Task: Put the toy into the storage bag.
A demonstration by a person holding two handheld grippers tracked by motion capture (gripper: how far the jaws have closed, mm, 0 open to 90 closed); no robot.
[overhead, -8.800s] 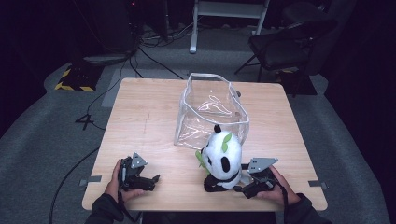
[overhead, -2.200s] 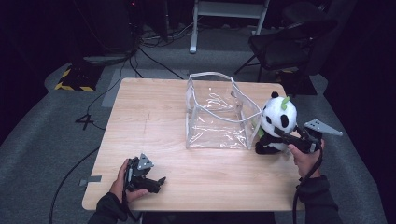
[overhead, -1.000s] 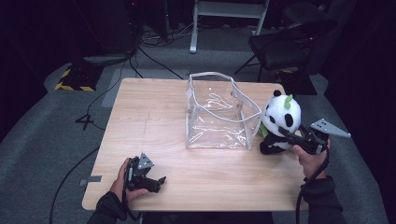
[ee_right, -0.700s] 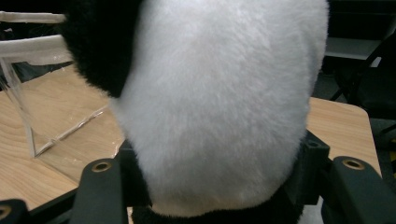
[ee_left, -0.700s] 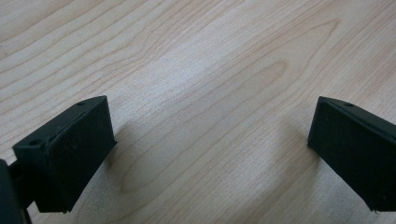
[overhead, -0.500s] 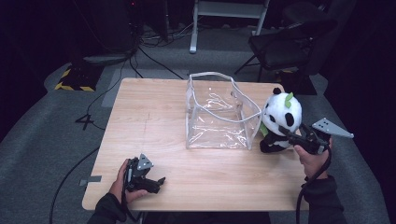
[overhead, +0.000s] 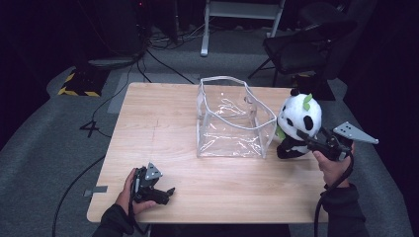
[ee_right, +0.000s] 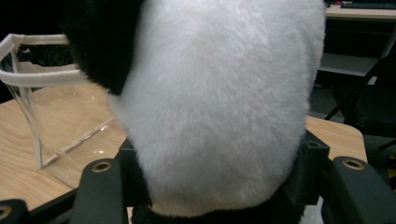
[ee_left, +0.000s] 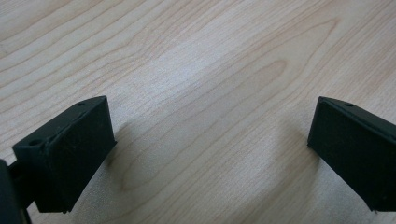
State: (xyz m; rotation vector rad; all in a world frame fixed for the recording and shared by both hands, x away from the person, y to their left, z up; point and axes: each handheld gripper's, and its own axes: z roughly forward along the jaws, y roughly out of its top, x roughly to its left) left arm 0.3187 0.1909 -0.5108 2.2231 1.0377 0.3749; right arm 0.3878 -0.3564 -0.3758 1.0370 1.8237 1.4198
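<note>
A black-and-white panda plush (overhead: 298,121) with a green leaf on its head stands at the table's right edge, just right of a clear plastic bag (overhead: 232,118) with a white rim. My right gripper (overhead: 307,141) is shut on the panda's lower body; its white fur (ee_right: 219,98) presses between the jaws, and the clear bag (ee_right: 42,93) shows at the left. Near the front left edge my left gripper (overhead: 165,191) rests low on the table and stands open. Bare wood (ee_left: 205,112) lies between its fingers (ee_left: 70,149).
The wooden table (overhead: 158,128) has free room left of and in front of the bag. A black chair (overhead: 301,49) stands behind the table's far right corner. Cables and a yellow-black striped strip (overhead: 76,91) lie on the grey floor at the left.
Over the earlier frames my right gripper carried the panda from the table's front middle up to the right edge beside the bag. In the last second it barely shifted. The left gripper stayed still.
</note>
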